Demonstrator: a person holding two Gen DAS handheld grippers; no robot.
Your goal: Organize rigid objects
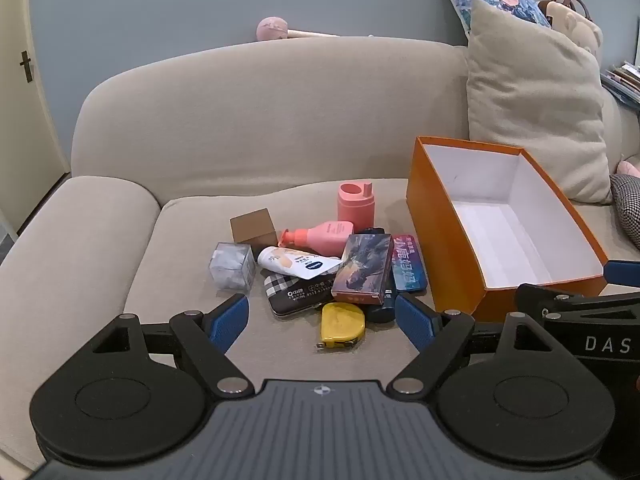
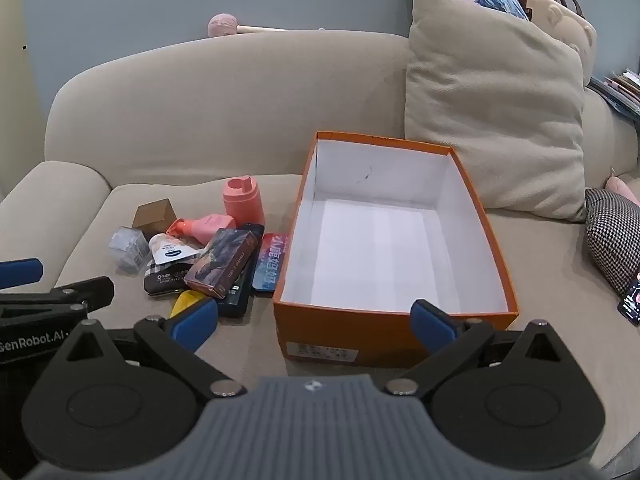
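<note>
Orange shoebox, white inside, sits on the beige sofa at frame centre, long axis running away from the camera. Clutter pile left of it: yellow tape measure nearest, partly hidden dark case beneath a picture box. Left gripper and right gripper both have jaws spread wide, holding nothing.

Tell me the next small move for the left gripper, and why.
Probably ease the left gripper forward and down onto the yellow tape measure. Its jaws are open and empty, and the tape measure is the pile's nearest item, lying free on the sofa seat. The orange box stands empty to the right.
</note>
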